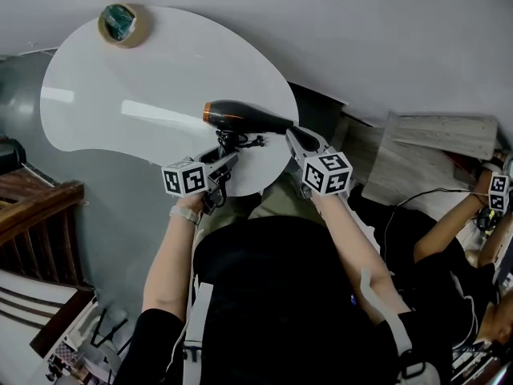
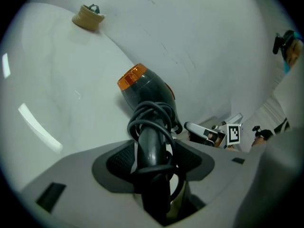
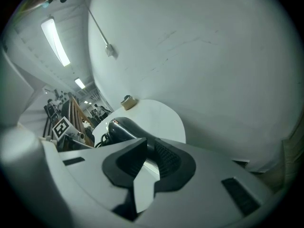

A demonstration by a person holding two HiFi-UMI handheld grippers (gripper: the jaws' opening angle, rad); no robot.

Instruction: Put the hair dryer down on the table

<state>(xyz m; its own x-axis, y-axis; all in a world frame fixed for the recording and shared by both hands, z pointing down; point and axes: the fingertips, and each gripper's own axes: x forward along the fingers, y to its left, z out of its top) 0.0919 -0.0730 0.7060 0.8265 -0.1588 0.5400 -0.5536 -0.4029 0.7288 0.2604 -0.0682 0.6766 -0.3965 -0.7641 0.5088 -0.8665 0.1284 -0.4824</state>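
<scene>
A black hair dryer (image 1: 248, 117) with an orange nozzle ring lies across the near edge of the white table (image 1: 160, 70), nozzle to the left. Its handle, wrapped in its cord, points back toward me. My left gripper (image 1: 227, 152) has the handle (image 2: 152, 146) between its jaws, which stand wide; a thin light gap shows beside the left pad, so it looks open around it. My right gripper (image 1: 298, 139) is just behind the dryer's rear end (image 3: 121, 127). Its pads (image 3: 166, 158) are close together with a slim gap and nothing between them.
A tan ring-shaped thing (image 1: 122, 24) with something green inside stands at the table's far left. Dark wooden furniture (image 1: 32, 207) is on my left. Pale wood panels (image 1: 441, 135) and another person's arm (image 1: 449, 227) are on my right. A white wall runs behind the table.
</scene>
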